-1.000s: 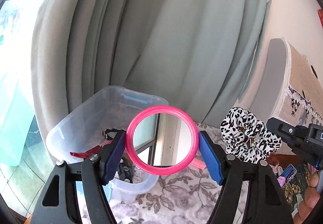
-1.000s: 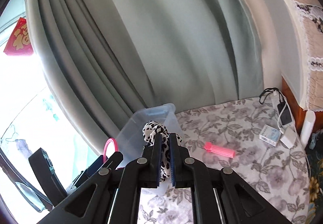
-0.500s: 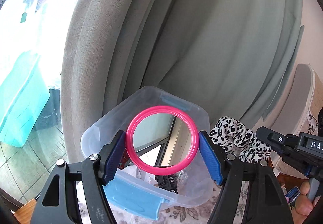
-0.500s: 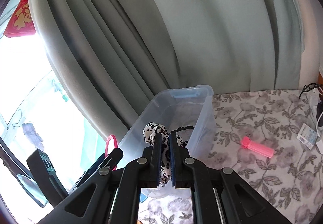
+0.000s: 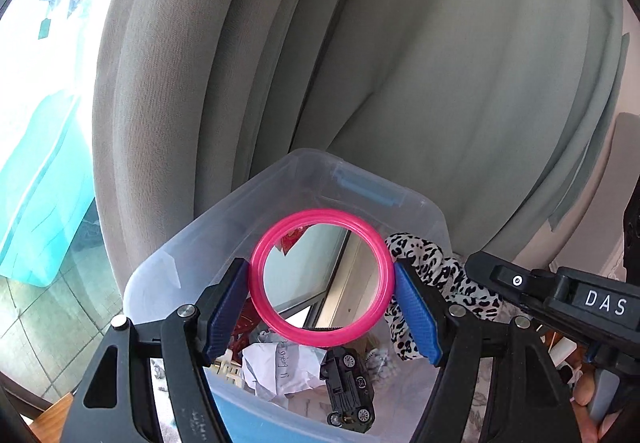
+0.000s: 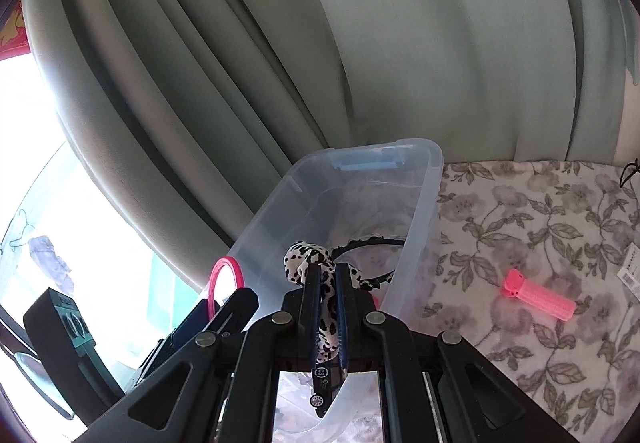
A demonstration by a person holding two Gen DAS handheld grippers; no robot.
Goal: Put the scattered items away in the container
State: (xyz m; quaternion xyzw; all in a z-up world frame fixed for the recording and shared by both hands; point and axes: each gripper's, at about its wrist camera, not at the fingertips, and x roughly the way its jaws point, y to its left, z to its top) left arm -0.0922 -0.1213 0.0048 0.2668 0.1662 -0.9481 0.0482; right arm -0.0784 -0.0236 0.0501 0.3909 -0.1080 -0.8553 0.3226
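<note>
My left gripper point(image 5: 322, 293) is shut on a round pink-rimmed mirror point(image 5: 322, 285) and holds it upright over the clear plastic bin point(image 5: 280, 179). My right gripper point(image 6: 325, 275) is shut on a black-and-white leopard scrunchie point(image 6: 306, 257) over the bin's near end point(image 6: 424, 227). The scrunchie point(image 5: 436, 271) also shows right of the mirror in the left wrist view. The bin holds a black toy car point(image 5: 350, 387), crumpled paper point(image 5: 280, 365), a red item point(image 5: 240, 331) and a black headband point(image 6: 372, 243).
A pink hair roller point(image 6: 538, 299) lies on the floral tablecloth point(image 6: 560, 211) right of the bin. Grey-green curtains point(image 6: 360, 43) hang close behind the bin. A window point(image 5: 36, 83) is at the left.
Both grippers have moved closer to the bin and now hang over it, still holding the mirror and the scrunchie. The bin's contents have come into view.
</note>
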